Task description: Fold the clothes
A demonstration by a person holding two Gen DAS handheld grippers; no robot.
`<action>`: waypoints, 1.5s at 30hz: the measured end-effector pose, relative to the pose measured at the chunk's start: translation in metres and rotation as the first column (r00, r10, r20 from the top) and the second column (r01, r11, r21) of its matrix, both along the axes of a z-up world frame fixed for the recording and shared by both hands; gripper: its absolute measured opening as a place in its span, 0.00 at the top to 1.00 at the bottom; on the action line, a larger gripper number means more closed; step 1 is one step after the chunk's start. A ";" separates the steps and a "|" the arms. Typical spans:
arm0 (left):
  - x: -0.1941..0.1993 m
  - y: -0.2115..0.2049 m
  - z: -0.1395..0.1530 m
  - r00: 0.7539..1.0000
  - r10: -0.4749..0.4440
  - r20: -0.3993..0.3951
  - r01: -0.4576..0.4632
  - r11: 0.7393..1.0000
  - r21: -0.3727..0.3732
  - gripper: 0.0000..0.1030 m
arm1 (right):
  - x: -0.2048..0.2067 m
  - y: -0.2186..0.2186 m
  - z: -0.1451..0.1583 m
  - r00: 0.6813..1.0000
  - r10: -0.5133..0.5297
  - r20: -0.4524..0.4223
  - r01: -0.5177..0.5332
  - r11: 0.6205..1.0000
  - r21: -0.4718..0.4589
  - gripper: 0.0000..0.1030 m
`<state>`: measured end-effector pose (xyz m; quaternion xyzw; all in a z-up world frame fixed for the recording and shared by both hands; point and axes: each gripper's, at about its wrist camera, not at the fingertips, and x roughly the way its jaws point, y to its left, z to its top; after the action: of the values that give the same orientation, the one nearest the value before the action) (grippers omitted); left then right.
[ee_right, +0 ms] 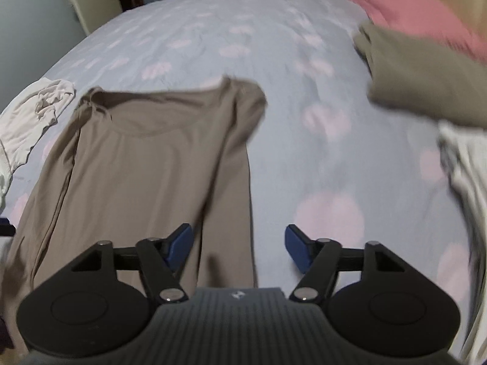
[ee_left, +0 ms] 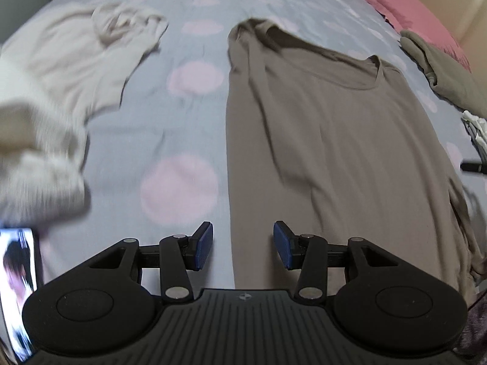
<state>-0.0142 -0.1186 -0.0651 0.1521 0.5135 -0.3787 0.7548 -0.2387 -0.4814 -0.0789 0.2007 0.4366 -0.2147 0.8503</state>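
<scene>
Taupe fabric is lying flat on the bed sheet [ee_left: 188, 140]: your T-shirt [ee_left: 334, 140], with its neckline at the far end and both sides already folded inward. You are holding the left gripper [ee_left: 243, 245] above the shirt's near left edge, its jaws standing wide apart and gripping nothing. You are holding the right gripper [ee_right: 238, 248] over the near right edge, also wide open and empty. A cream garment [ee_left: 61, 70] is lying to the left, a folded olive garment [ee_right: 426, 82] to the right beside a pink pillow [ee_right: 411, 15].
</scene>
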 end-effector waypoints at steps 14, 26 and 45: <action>-0.019 0.007 -0.012 1.000 0.017 -0.008 -0.017 1.000 -0.004 0.96 | -0.031 0.010 -0.012 0.998 -0.060 -0.021 0.061 0.996 0.062 0.96; 0.002 0.021 0.022 0.997 0.054 -0.060 -0.060 0.992 -0.110 1.00 | -0.069 -0.094 0.048 0.914 -0.403 0.042 0.403 0.890 -0.212 0.95; 0.126 0.036 0.113 0.958 0.238 0.158 -0.222 0.968 -0.115 1.00 | -0.012 -0.071 0.036 0.979 -0.200 0.037 0.203 0.971 -0.122 0.64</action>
<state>0.1119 -0.0830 0.0476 0.0867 0.4424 -0.2982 0.8413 -0.2503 -0.5528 -0.0431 0.1930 0.3891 -0.3246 0.8402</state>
